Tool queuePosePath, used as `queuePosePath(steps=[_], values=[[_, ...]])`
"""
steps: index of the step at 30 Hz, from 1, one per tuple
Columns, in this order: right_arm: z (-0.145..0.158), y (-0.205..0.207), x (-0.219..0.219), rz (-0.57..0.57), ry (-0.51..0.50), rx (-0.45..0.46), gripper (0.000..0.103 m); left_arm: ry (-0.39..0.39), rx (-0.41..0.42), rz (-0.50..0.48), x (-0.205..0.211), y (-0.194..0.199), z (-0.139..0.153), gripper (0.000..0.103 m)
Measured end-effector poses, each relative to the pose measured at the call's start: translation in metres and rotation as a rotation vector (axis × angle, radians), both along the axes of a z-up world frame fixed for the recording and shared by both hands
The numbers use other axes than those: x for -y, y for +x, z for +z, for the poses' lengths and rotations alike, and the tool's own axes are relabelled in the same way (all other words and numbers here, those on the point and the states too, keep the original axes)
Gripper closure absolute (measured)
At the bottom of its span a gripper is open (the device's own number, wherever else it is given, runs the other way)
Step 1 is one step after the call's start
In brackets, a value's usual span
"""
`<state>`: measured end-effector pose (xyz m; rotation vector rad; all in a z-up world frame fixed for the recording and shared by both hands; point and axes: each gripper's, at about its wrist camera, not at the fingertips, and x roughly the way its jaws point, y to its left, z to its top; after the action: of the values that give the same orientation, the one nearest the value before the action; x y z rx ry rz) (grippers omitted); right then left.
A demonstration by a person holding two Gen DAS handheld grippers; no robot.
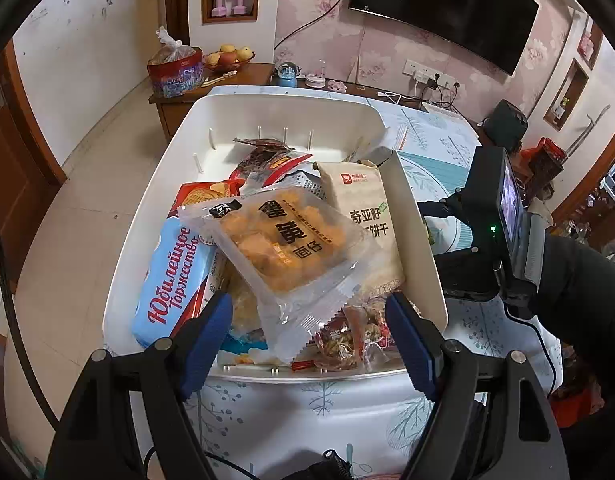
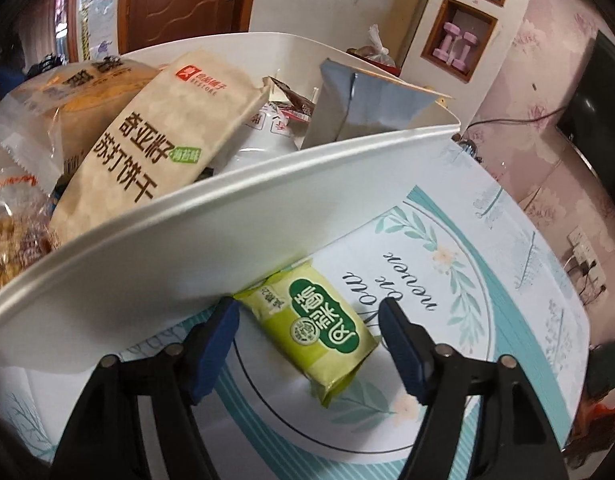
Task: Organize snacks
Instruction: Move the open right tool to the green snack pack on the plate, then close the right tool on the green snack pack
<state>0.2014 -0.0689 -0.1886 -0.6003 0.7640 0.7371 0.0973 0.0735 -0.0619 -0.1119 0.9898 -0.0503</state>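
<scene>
A white plastic bin [image 1: 211,128] on the table holds several snack packs. On top lies a clear pack of yellow pastry [image 1: 283,248], beside a beige cracker pack [image 1: 359,204] and a blue biscuit pack [image 1: 171,280]. My left gripper [image 1: 309,320] is open over the bin's near end, its jaws on either side of the clear pack's corner. In the right wrist view a green snack pack [image 2: 327,328] lies on the tablecloth against the bin's outer wall [image 2: 187,252]. My right gripper [image 2: 307,328] is open with its jaws on either side of the green pack, not closed on it.
The table wears a white and teal floral cloth [image 2: 487,272]. The right hand's gripper body [image 1: 503,216] shows just right of the bin. A wooden sideboard [image 1: 211,80] with a fruit bowl stands beyond, and a wall TV [image 1: 447,4] hangs above.
</scene>
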Motion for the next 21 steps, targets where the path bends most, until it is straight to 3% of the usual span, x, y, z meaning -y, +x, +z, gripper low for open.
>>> queuePosePath(steps=[6,21], values=[[0.001,-0.005,-0.001,-0.051,-0.016,0.012,0.052,-0.009,0.007,0.008,-0.003,-0.005,0.001,0.025],[0.011,-0.035,0.024,-0.255,-0.021,-0.049,0.054,-0.044,0.061,0.056,-0.018,-0.03,0.013,0.025]])
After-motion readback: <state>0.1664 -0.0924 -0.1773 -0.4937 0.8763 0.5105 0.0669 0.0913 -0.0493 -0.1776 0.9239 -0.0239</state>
